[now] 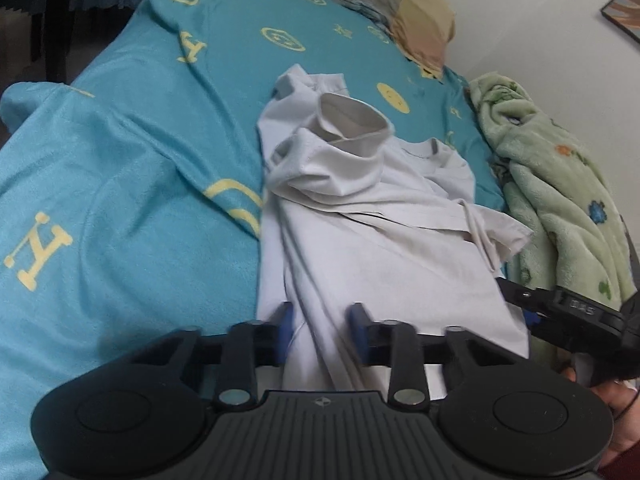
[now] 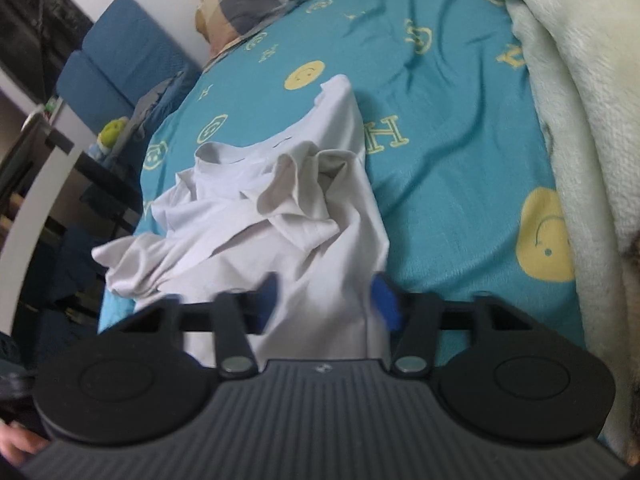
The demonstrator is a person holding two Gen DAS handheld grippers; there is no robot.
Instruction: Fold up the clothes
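Jaws of the left gripper stood narrowly apart with a ridge of the shirt running between them; whether the blue pads pinched the cloth I could not tell. Those of the right gripper stood wider, straddling the shirt's near hem, the pads not pressing it. That pale shirt lay rumpled on the bed, over a teal sheet with yellow prints, a sleeve standing up. A green blanket lay bunched beside it.
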